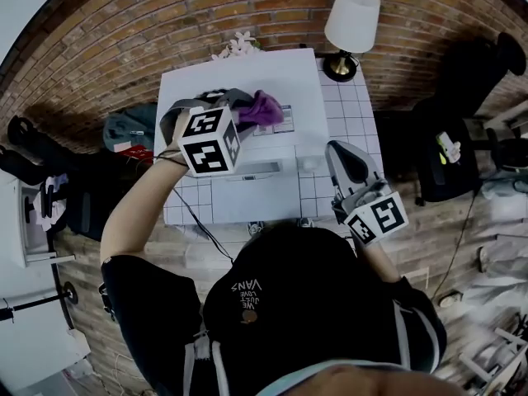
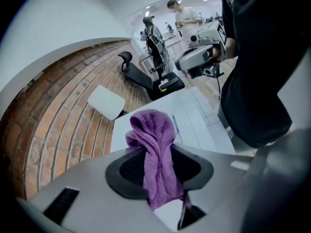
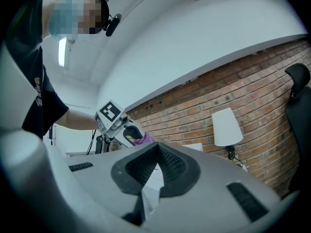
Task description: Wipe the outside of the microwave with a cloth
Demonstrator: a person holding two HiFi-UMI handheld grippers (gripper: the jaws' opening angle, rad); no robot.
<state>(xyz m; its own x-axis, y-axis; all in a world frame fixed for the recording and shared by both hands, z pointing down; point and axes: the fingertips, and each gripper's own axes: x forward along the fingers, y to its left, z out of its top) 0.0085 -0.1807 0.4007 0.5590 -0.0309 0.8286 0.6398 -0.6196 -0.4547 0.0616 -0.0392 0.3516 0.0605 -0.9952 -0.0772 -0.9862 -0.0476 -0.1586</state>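
cloth (image 2: 154, 144): soft, light, bunches up; I'd grip mid-fold.
my left gripper (image 1: 241, 106): clamped on cloth, over microwave (image 1: 276, 71).
my right gripper (image 3: 156, 149): jaws together, empty.

cloth (image 1: 262, 106) half behind jaws, far person (image 2: 183, 14) tiny

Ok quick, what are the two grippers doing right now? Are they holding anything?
The left gripper is shut on the cloth.
The right gripper is shut, fingers together, holding nothing.
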